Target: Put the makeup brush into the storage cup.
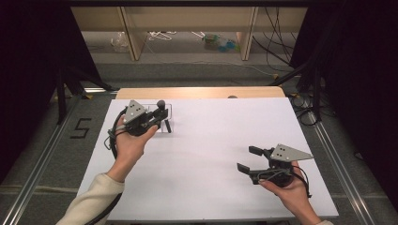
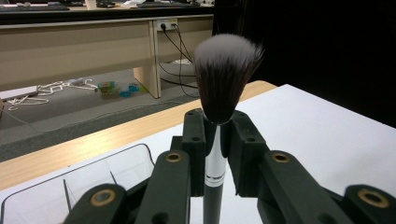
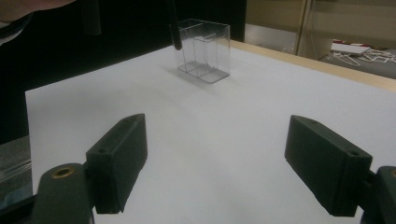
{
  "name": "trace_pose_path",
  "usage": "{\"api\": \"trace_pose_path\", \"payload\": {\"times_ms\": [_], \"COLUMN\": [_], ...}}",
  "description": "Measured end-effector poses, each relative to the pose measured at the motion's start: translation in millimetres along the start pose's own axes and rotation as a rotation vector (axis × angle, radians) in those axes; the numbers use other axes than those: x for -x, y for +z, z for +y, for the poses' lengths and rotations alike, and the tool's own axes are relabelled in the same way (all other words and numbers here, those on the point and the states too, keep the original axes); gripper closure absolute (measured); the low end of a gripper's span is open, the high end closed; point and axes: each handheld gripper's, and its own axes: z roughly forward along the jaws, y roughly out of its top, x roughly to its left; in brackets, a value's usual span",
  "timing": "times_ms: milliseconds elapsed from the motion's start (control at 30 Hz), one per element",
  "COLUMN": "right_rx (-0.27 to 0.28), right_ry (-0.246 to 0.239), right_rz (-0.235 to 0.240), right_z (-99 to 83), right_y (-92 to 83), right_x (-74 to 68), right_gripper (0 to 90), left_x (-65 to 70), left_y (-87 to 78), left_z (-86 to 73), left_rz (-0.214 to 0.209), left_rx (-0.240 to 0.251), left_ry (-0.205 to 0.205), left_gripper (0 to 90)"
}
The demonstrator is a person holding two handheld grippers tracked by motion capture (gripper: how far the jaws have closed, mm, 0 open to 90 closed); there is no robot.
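Black jaws of your left hand-held gripper sit closest to the lens in the left gripper view, clamped on the silver-and-black handle of a makeup brush. Brush stands upright, bristles up: dark at the base, white at the tips.

Largest item: white worktop, with a bare wooden strip along its far edge.

Next: your two hands. Left hand is raised over the far-left part of the worktop; right hand is near the front-right corner. The two are well apart.

Right hand-held gripper: jaws stand wide apart, nothing between them, just bare worktop below. It points toward the left side.

Container: clear plastic organizer, boxy, upright, on the far-left part of the worktop. Inner dividers split it into compartments. Compartments look empty in the right gripper view. In the left gripper view its rim shows just below and beside the left jaws.

Brush position: held above the worktop, just beside the organizer, not inside any compartment. Whether the handle tip touches the organizer wall, you cannot tell.
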Motion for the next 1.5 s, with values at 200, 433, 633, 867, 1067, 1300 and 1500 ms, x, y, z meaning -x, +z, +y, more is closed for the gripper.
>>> {"api": "trace_pose_path", "payload": {"times_ms": [200,433,633,867,1067,1300,1500], "right_rx": [0.001,0.015,0.013,0.000,-0.006,-0.007,0.010], "right_ry": [0.001,0.004,0.006,0.030,0.023,0.022,0.003], "right_rz": [0.000,0.007,0.009,0.019,0.020,0.018,0.009], "right_z": [-0.1,-0.7,-0.7,-1.0,-0.8,-0.8,-0.9], "right_y": [0.1,1.5,1.7,1.5,0.9,0.9,1.9], "right_x": [0.2,0.2,0.1,-1.3,-0.7,-0.5,0.3], "right_gripper": [22.0,22.0,22.0,22.0,22.0,22.0,22.1], "left_x": [-0.3,-0.2,-1.7,-3.4,-5.8,-6.8,-7.8], "left_y": [1.0,2.5,3.8,4.7,6.2,7.3,8.4], "left_z": [1.0,2.0,2.8,4.1,4.6,5.7,5.9], "left_rz": [0.001,-0.001,0.001,0.005,0.009,0.018,0.022], "left_rx": [0.002,0.004,0.004,0.006,0.005,0.009,0.010], "left_ry": [-0.003,-0.009,-0.006,-0.009,0.002,0.000,-0.003], "left_gripper": [77.8,77.8,77.8,77.8,77.7,77.8,77.7]}}
